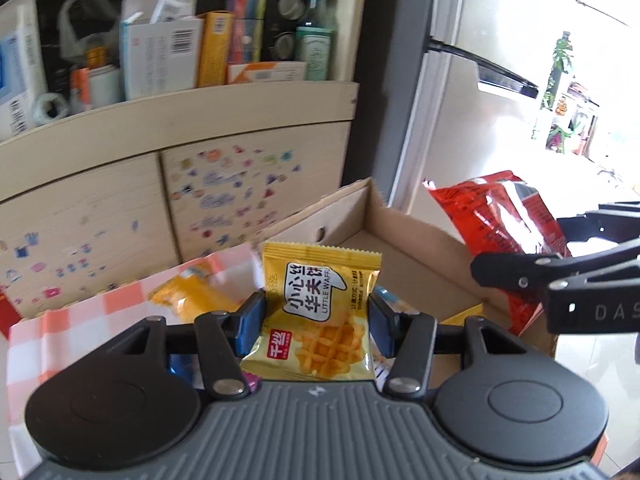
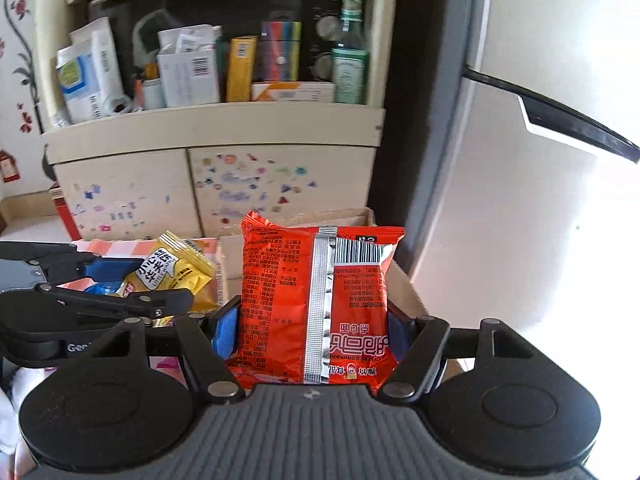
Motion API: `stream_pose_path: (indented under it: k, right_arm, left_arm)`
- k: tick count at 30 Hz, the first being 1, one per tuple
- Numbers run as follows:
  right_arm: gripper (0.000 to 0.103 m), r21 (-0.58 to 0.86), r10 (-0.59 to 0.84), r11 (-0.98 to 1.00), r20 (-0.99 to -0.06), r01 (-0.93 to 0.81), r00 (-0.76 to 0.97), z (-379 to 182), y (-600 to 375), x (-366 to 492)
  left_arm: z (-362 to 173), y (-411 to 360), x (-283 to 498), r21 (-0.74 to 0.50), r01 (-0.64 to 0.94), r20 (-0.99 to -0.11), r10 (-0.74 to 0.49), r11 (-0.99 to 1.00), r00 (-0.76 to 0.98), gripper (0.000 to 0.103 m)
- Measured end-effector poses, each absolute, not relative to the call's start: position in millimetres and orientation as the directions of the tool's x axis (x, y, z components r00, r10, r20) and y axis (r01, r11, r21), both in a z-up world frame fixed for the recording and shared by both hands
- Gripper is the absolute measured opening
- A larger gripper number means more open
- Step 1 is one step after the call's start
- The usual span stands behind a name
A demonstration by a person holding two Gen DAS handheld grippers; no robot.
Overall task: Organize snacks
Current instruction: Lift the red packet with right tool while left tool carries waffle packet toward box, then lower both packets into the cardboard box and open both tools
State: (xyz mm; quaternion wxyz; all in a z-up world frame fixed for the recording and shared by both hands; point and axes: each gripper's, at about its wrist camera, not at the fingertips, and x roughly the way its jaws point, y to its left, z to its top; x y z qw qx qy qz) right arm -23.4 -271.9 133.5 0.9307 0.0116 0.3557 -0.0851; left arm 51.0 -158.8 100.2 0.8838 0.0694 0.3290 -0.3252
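— What's the left gripper (image 1: 316,320) got?

— A small yellow waffle packet (image 1: 320,312), pinched narrow between the blue pads (image 1: 251,322), standing upright. From its own camera the packet sits dead centre, with the open cardboard box (image 1: 400,232) behind it toward one o'clock.

— And the right gripper (image 2: 310,334)?

— It is clamped at a middling width on a red snack bag (image 2: 316,300), back side out, silver seam and barcode showing. The bag stands upright between its pads and fills the middle of that view.

— Are the two near each other?

— Side by side. In the right view the left gripper with the yellow packet is at nine o'clock; in the left view the red bag is at three o'clock, over the box's right edge.

— Anything under them?

— A pink-and-white checked cloth (image 1: 80,320) at eight o'clock in the left view, with another yellow packet (image 1: 188,292) lying on it. Behind, at twelve o'clock, a cream cabinet (image 2: 216,132) with stickered doors and a cluttered shelf.
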Motion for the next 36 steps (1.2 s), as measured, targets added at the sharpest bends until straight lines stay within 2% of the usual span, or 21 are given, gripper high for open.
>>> stream_pose_path:
  k: [13, 16, 18, 21, 31, 36]
  right_arm:
    - [0.076, 0.011, -0.234, 0.944, -0.679, 0.329, 0.696, 130, -303, -26]
    - [0.079, 0.009, -0.257, 0.933, -0.684, 0.361, 0.682, 129, -308, -25]
    - [0.083, 0.021, -0.261, 0.927, -0.682, 0.375, 0.683, 129, -310, -26]
    - [0.087, 0.040, -0.252, 0.924, -0.682, 0.379, 0.687, 129, -311, -26]
    - [0.093, 0.091, -0.174, 0.944, -0.678, 0.317, 0.714, 126, -300, -22]
    - [0.094, 0.071, -0.130, 0.968, -0.677, 0.240, 0.724, 125, -283, -18]
  left_arm:
    - [77, -214, 45, -0.134, 0.694, -0.631, -0.600, 0.708, 0.491, 0.055]
    - [73, -219, 41, -0.110, 0.701, -0.634, -0.593, 0.705, 0.496, 0.070]
    - [74, -219, 39, -0.096, 0.694, -0.638, -0.580, 0.713, 0.507, 0.085]
    - [80, -214, 38, -0.108, 0.694, -0.630, -0.589, 0.712, 0.506, 0.089]
    - [97, -181, 43, -0.111, 0.647, -0.635, -0.555, 0.754, 0.537, 0.092]
    - [103, -164, 44, -0.094, 0.630, -0.645, -0.529, 0.771, 0.551, 0.092]
